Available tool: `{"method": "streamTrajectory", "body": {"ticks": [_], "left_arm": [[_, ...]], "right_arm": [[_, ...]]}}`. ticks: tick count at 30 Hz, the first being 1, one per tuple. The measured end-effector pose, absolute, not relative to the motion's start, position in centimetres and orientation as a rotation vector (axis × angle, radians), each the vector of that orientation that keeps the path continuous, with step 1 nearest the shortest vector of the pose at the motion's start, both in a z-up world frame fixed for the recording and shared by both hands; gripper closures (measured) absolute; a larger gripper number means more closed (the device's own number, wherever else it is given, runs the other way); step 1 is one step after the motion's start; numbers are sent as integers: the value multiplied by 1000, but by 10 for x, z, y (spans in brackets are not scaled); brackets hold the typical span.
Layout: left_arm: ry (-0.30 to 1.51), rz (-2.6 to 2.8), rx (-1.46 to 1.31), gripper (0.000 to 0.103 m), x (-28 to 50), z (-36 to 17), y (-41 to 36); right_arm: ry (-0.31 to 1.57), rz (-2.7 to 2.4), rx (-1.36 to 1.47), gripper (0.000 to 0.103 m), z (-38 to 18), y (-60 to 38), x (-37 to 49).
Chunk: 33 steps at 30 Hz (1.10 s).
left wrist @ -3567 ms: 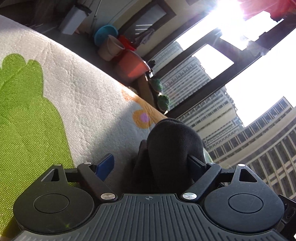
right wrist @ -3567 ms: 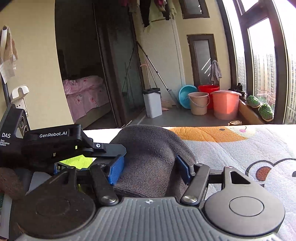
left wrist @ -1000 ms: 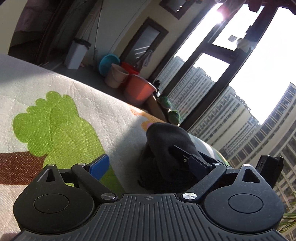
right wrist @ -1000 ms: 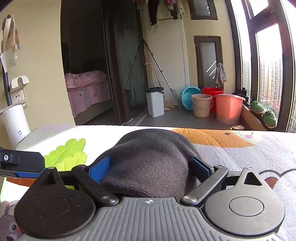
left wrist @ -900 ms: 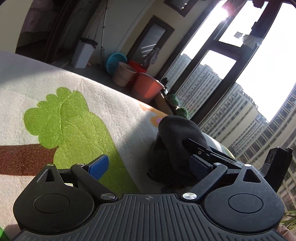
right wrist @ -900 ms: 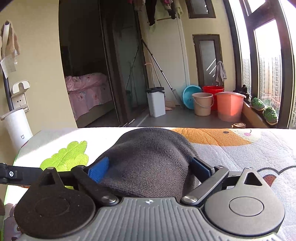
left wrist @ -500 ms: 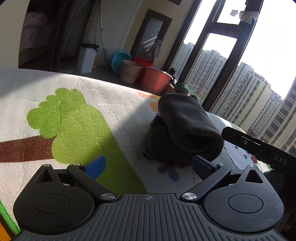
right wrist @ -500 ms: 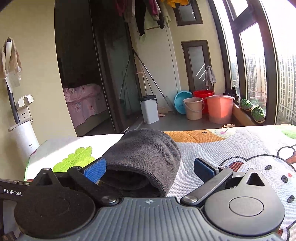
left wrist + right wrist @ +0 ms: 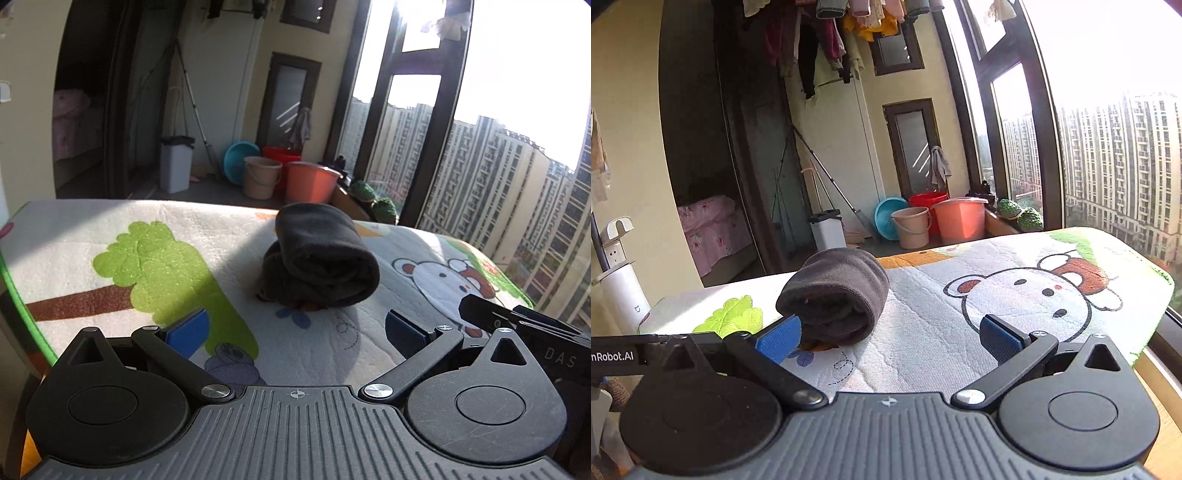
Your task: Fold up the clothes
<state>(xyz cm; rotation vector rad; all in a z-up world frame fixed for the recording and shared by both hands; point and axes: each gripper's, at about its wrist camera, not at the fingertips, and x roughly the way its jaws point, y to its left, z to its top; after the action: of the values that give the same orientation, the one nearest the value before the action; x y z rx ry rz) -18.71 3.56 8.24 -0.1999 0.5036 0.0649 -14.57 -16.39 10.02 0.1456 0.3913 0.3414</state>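
Left wrist view: a dark grey fleece garment was shown rolled into a compact bundle, its open rolled end turned toward the camera. It lay near the middle of the tabletop, on a quilted cartoon mat printed with a green tree and a bear. The bundle was touched by neither tool and rested on its own weight, which suggested that the folding of this piece was finished or nearly so.

The left gripper was seen low in front of the bundle, its blue-padded jaws spread wide apart with nothing between them. Part of the other tool's black body was visible at the right edge of that view.

In the right wrist view the same garment was seen just beyond the left jaw's blue pad, not gripped. The right gripper was likewise held with its jaws wide apart and empty, over bare mat beside the bear. Both tools being clear of the cloth was judged consistent with a release, so that the roll would not be disturbed.

Beyond the tabletop, plastic buckets were seen by a tall window, and laundry was hung overhead.
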Motion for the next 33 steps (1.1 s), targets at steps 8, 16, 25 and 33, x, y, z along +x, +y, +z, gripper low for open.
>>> {"method": "streamTrajectory", "body": {"ticks": [8,16,25,33], "left_arm": [[438,36,-135,0,-229,96,13],[444,144,-145,0,-223,95,29],[473,171,-62,0,-220,86,19],[485,156,-106,0,-219,85,25]], "right_arm": [[344,324,73,0,111,-162,-181],[347,286,91,0,124,-170,-189],[380,320,9,0,117,-150,-195],[417,272,36,0,112,-159,-186]]}}
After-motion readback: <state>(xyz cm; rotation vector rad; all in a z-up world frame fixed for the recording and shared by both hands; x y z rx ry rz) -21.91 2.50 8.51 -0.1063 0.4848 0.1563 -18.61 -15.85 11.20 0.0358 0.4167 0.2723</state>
